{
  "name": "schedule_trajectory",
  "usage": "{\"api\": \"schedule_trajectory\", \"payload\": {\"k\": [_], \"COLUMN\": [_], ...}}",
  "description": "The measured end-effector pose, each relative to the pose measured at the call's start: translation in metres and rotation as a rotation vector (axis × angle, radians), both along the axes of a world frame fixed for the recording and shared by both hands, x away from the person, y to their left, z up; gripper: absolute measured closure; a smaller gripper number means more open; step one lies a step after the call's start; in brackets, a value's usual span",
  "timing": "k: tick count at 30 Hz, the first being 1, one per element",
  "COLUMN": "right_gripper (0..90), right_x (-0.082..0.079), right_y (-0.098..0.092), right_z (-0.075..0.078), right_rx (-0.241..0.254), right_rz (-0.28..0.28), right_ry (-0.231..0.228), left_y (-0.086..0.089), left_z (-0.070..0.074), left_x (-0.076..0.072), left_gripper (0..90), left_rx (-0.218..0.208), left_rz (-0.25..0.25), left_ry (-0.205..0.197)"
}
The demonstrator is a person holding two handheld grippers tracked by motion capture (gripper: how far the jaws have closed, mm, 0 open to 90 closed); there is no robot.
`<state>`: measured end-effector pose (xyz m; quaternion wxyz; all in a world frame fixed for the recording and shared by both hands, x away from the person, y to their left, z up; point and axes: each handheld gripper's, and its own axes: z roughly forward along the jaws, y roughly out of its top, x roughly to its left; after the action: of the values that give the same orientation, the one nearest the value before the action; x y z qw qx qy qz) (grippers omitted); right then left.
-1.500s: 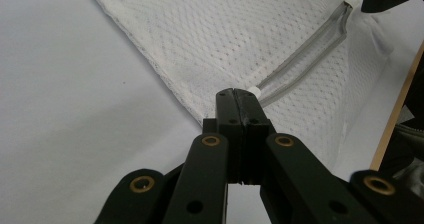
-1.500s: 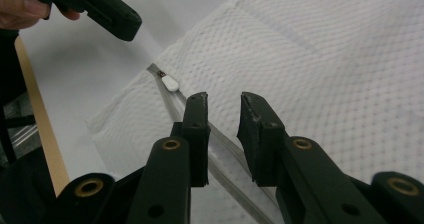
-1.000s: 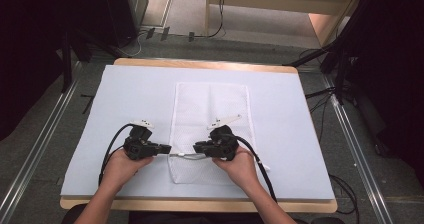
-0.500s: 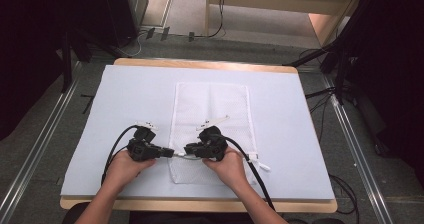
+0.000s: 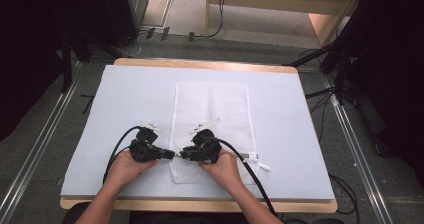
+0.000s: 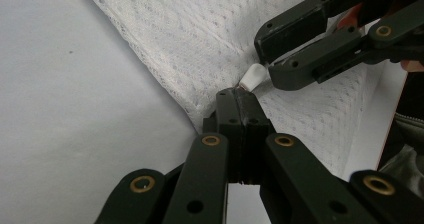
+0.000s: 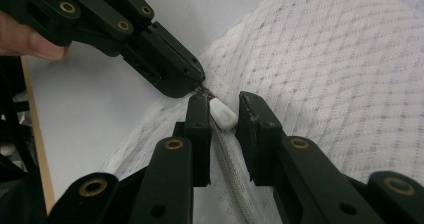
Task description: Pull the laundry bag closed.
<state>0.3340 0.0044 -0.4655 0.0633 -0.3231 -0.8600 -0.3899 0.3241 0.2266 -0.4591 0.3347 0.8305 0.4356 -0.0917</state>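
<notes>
A white mesh bag (image 5: 215,109) lies flat on the pale table cover (image 5: 125,99). My left gripper (image 5: 171,155) is shut on the bag's near left edge, right at the end of the zipper (image 6: 241,96). My right gripper (image 5: 183,155) faces it tip to tip. Its jaws have just been opening and stand apart around the small white zipper pull (image 7: 222,113), with a gap on one side. The left gripper view has the right gripper (image 6: 267,58) over the pull (image 6: 252,77). The left gripper (image 7: 192,81) pinches the fabric just beyond the pull in the right gripper view.
The zipper track (image 7: 227,159) runs back between the right jaws. A short white strip (image 5: 254,159) lies at the bag's near right corner. The table's wooden front edge (image 5: 200,204) is close behind both hands. Black cables trail from the grippers.
The right hand has slid left along the bag's near edge until its gripper meets the left one. Its jaws have spread a little. The left gripper has stayed put.
</notes>
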Motion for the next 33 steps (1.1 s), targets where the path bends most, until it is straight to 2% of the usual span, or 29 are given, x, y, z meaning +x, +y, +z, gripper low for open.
{"api": "schedule_trajectory", "payload": {"k": [3, 8, 13, 17, 19, 21, 23, 25, 29, 31, 33], "right_gripper": [77.0, 75.9, 79.8, 81.2, 82.0, 82.0, 82.0, 82.0, 83.0, 84.9, 88.5], "right_x": [0.000, 0.000, -0.003, -0.004, -0.005, -0.006, -0.006, -0.006, -0.008, -0.011, -0.010], "right_y": [0.002, 0.004, 0.006, 0.004, 0.003, 0.003, 0.003, 0.004, 0.008, 0.009, 0.010], "right_z": [-0.002, -0.005, -0.005, -0.004, -0.003, -0.003, -0.003, -0.003, -0.006, -0.005, -0.005], "right_rx": [-0.016, 0.010, 0.001, -0.002, 0.015, 0.012, 0.018, 0.038, 0.009, 0.001, -0.001], "right_rz": [-0.001, 0.010, 0.025, 0.046, 0.049, 0.054, 0.056, 0.054, 0.057, 0.060, 0.053], "right_ry": [0.004, -0.003, -0.027, -0.016, -0.001, -0.010, 0.004, 0.010, -0.009, -0.043, -0.033], "left_y": [-0.001, -0.001, 0.000, 0.000, 0.000, 0.000, 0.001, 0.001, 0.001, 0.001, 0.001], "left_z": [0.001, 0.001, 0.001, 0.000, 0.000, 0.000, 0.000, 0.000, 0.000, 0.000, 0.000], "left_x": [0.000, 0.000, 0.001, 0.001, 0.001, 0.001, 0.001, 0.001, 0.001, 0.001, 0.001], "left_gripper": [90.0, 90.0, 90.0, 90.0, 90.0, 90.0, 90.0, 90.0, 90.0, 90.0, 90.0], "left_rx": [0.010, 0.011, 0.009, 0.003, 0.002, -0.002, -0.003, -0.005, -0.003, -0.010, -0.001], "left_rz": [-0.002, -0.002, -0.005, -0.002, -0.002, -0.001, 0.000, 0.001, 0.002, 0.006, 0.011], "left_ry": [-0.003, 0.000, 0.003, 0.010, 0.009, 0.009, 0.011, 0.013, 0.012, 0.019, 0.013]}}
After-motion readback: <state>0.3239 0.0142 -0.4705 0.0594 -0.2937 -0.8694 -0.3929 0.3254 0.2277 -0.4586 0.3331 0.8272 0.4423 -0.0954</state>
